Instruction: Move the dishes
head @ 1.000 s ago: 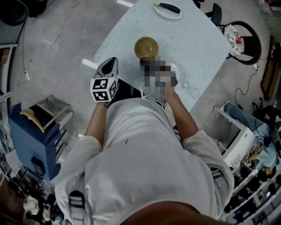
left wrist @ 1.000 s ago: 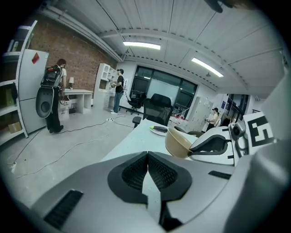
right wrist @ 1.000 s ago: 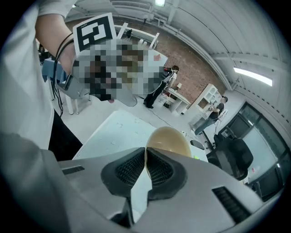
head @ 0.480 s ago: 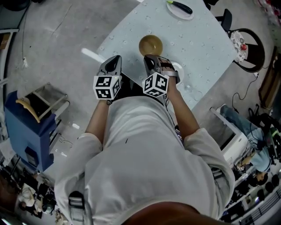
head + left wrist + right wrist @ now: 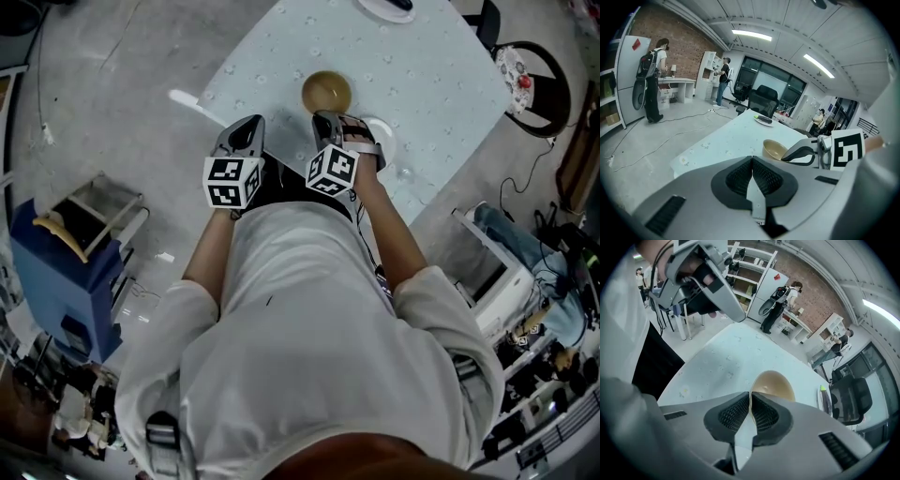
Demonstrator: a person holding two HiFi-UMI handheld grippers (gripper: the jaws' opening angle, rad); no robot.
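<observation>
A tan bowl (image 5: 325, 91) stands on the pale blue table (image 5: 431, 75), just beyond my two grippers. In the right gripper view the bowl (image 5: 776, 382) sits right behind the shut right gripper (image 5: 751, 408), which holds nothing. My left gripper (image 5: 752, 169) is shut and empty too, with the bowl (image 5: 774, 149) ahead to its right. From the head view the left gripper (image 5: 253, 124) and right gripper (image 5: 325, 118) hang side by side over the table's near edge. A white plate (image 5: 764, 120) with a dark utensil lies at the far end.
A small white dish (image 5: 380, 131) lies to the right of my right gripper. A blue cart (image 5: 56, 272) stands on the floor at left; a chair (image 5: 539, 75) and a white unit (image 5: 497, 277) at right. People (image 5: 652, 77) stand by shelves far off.
Both grippers have sunk toward the table's near edge and now sit close together. The right gripper's marker cube shows beside the left one.
</observation>
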